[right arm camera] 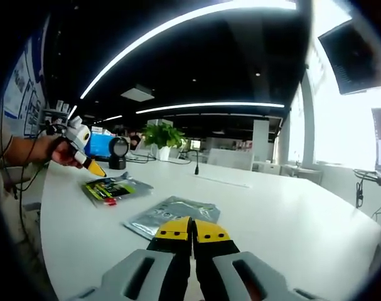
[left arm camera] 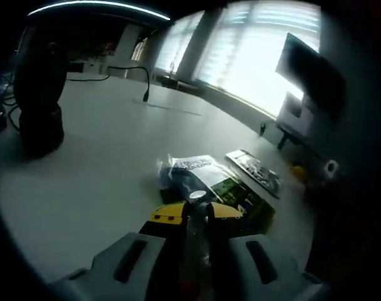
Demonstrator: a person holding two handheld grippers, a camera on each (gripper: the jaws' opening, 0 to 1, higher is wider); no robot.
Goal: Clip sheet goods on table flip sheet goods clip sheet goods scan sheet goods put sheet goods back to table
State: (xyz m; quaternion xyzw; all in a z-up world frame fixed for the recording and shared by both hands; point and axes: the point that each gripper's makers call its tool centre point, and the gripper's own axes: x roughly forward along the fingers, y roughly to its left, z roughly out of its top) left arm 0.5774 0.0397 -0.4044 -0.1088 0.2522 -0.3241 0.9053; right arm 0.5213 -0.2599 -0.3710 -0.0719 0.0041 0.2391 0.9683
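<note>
A green and black packet (left arm camera: 225, 188) lies flat on the white table (left arm camera: 102, 169) just ahead of my left gripper (left arm camera: 198, 214). Its yellow-tipped jaws stand a narrow gap apart at the packet's near edge, open. From the right gripper view, a hand holds that left gripper (right arm camera: 93, 167) tilted down at the corner of the green packet (right arm camera: 113, 187). A silver packet (right arm camera: 171, 214) lies flat right in front of my right gripper (right arm camera: 191, 229), whose jaws are shut with nothing between them. The silver packet (left arm camera: 254, 169) also lies beyond the green one.
A black device on a stand (left arm camera: 38, 106) sits at the table's left, with a gooseneck microphone (left arm camera: 146, 84) and cable farther back. A monitor (left arm camera: 309, 72) stands to the right by bright windows. A plant (right arm camera: 162, 134) and a round black device (right arm camera: 118, 150) stand at the far side.
</note>
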